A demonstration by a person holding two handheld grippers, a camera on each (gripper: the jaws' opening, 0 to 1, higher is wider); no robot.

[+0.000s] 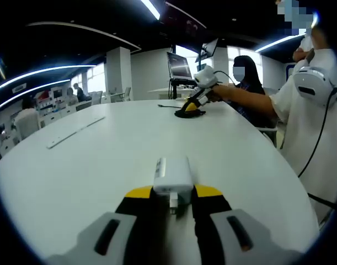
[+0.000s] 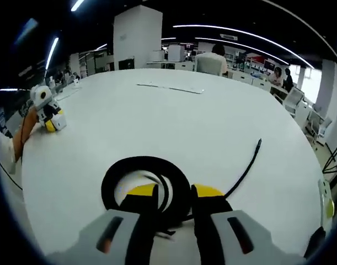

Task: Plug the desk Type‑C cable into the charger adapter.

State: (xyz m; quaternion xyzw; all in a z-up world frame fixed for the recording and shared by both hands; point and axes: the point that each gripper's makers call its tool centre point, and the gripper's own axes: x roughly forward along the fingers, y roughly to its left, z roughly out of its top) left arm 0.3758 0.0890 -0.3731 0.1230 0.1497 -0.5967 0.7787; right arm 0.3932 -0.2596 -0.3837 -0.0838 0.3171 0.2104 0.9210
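Left gripper view has your left gripper [image 1: 172, 205] clamped on the white charger adapter [image 1: 172, 178], low on the white table [image 1: 102, 165]. It is small, light, rigid and smooth, so keep the squeeze on its flat sides. In the right gripper view, your right gripper [image 2: 172, 205] sits at the coiled black cable [image 2: 146, 185]; you cannot tell if it grips the coil. That cable is limp and springy; take it just behind the stiff plug [image 2: 259, 143], which lies well apart from the coil
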